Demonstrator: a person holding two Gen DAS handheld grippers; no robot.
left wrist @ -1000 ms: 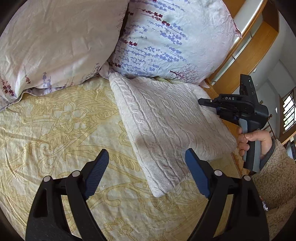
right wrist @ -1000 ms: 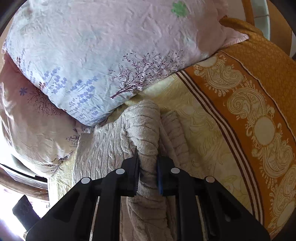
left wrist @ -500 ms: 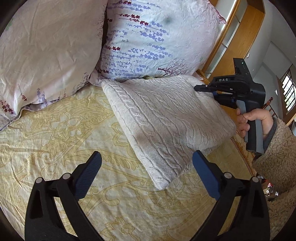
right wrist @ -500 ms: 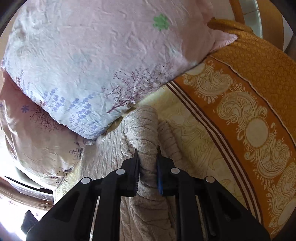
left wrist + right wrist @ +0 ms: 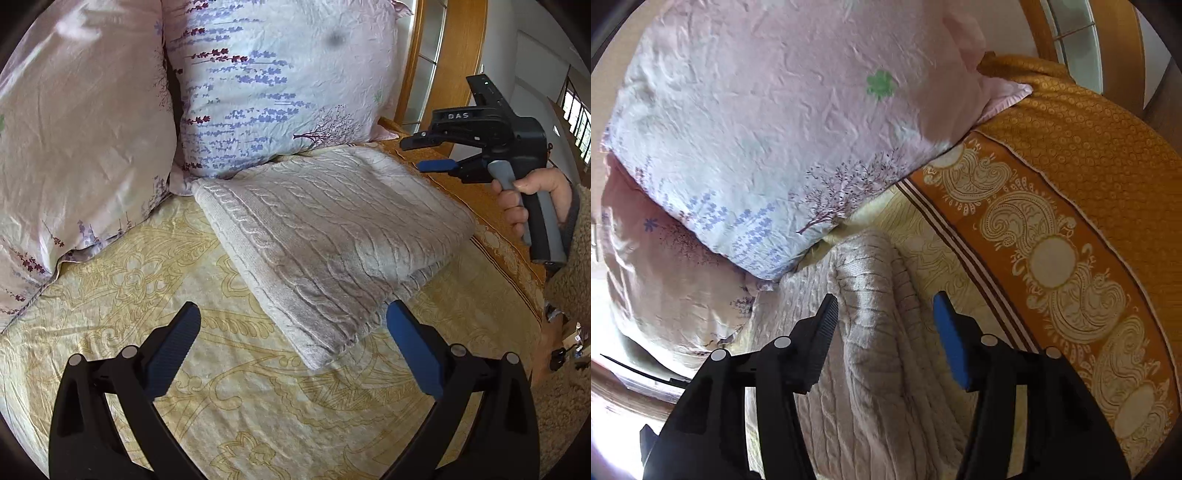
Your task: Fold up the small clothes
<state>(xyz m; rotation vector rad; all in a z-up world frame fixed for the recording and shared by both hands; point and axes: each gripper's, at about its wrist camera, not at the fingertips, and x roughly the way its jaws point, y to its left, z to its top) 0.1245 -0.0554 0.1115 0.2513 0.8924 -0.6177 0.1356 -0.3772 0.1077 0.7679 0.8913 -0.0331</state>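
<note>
Right wrist: claw (image 5: 884, 314) newly off sweater (image 5: 871, 332).

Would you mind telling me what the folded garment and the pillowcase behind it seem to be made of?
Folded garment: soft, matte knit, probably wool or acrylic, judging by its raised cable ribs and fuzzy surface. Pillowcase: thin woven cloth, perhaps cotton, given its fine crinkles and printed flowers.

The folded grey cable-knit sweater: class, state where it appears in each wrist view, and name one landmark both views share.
Left wrist: folded grey cable-knit sweater at centre, on the yellow bedspread.
Right wrist: bottom centre, between open fingers.
Shared landmark: lavender-print pillow.
</note>
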